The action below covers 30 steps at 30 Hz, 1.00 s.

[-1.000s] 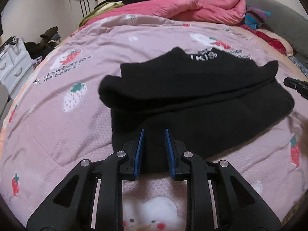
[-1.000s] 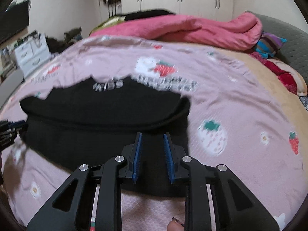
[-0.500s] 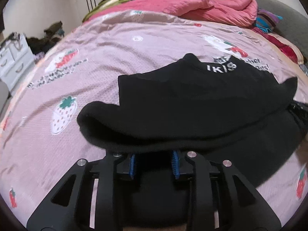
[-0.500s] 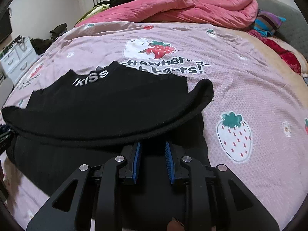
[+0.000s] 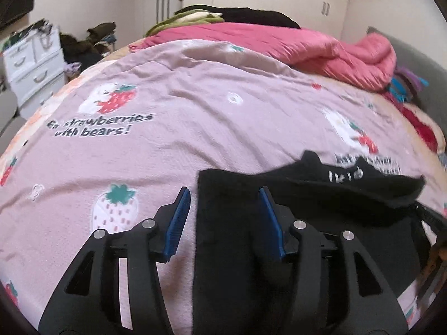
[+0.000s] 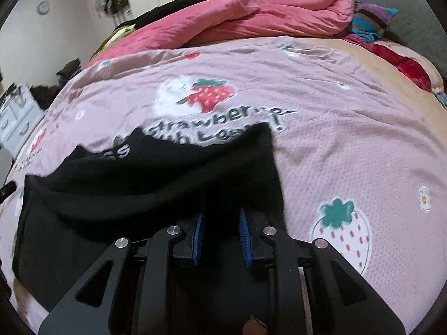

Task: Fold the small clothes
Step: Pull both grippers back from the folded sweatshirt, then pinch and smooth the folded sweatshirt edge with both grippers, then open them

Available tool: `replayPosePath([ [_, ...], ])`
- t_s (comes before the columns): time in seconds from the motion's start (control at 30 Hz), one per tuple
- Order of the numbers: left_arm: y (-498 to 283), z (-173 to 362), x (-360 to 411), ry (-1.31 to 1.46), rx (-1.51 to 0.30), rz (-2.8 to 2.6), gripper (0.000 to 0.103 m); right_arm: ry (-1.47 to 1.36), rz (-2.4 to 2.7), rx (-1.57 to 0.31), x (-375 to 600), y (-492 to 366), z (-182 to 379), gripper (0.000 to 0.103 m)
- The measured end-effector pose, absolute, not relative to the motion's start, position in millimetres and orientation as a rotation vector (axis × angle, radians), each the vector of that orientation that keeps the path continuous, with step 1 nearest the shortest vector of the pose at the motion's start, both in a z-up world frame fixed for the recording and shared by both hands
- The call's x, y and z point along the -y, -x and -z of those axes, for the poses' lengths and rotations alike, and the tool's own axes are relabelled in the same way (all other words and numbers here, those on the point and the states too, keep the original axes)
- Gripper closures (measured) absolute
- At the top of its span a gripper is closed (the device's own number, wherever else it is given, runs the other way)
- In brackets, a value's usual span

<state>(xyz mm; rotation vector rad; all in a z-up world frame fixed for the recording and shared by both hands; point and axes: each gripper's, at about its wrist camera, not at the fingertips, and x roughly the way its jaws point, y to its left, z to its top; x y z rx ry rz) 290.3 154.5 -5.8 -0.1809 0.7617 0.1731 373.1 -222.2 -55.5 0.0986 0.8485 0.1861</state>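
A black garment (image 5: 321,209) with white lettering lies on the pink strawberry bedsheet (image 5: 167,145), its near part doubled over toward the lettered edge. My left gripper (image 5: 225,205) hangs over the garment's left edge with its jaws opening. The blue pads (image 5: 178,220) stand well apart and press on nothing, with the cloth lying below them. In the right wrist view the black garment (image 6: 167,184) bunches over my right gripper (image 6: 220,217). That gripper is shut on a fold of the cloth between its blue pads (image 6: 197,240).
A crumpled pink duvet (image 5: 307,47) and dark clothes lie at the far end of the bed. A striped pillow (image 6: 371,19) rests against the grey headboard (image 6: 413,14) at right. White drawers (image 5: 33,64) stand by the bed's left side. Bare sheet (image 6: 349,153) stretches right of the garment.
Both grippers carried the garment's near hem forward over the rest of the cloth. The left jaws spread apart and let go of the fold, while the right jaws stayed closed on it.
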Motion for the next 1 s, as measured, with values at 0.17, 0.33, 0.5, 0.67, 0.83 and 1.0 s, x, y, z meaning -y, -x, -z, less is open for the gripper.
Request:
replayPosePath([
  [0.17,-299.2,27.0,-172.6,0.256,-0.839,-0.176,0.052,-0.035,-0.123,-0.836,228.7,-376.8,55.3,0.061],
  [0.33,-304.3,46.4,-171.5,0.294,-0.885,-0.147,0.048,-0.080,-0.134,-0.863,238.4,-382.6,62.1,0.058],
  [0.5,-302.7,46.8,-167.3,0.269,-0.859,-0.144,0.091,-0.131,-0.180,-0.863,241.7,-380.8,60.8,0.092],
  [0.67,-296.0,26.5,-169.6,0.254,-0.786,-0.167,0.099,-0.182,-0.200,-0.810,251.1,-371.1,39.8,0.097],
  [0.83,-294.9,-2.0,-170.0,0.232,-0.698,-0.167,0.099,-0.237,-0.192,-0.730,265.2,-366.7,19.1,0.097],
  [1.0,-307.2,-0.6,-167.7,0.211,-0.700,-0.177,0.099,-0.255,-0.159,-0.746,269.3,-372.4,27.4,0.097],
])
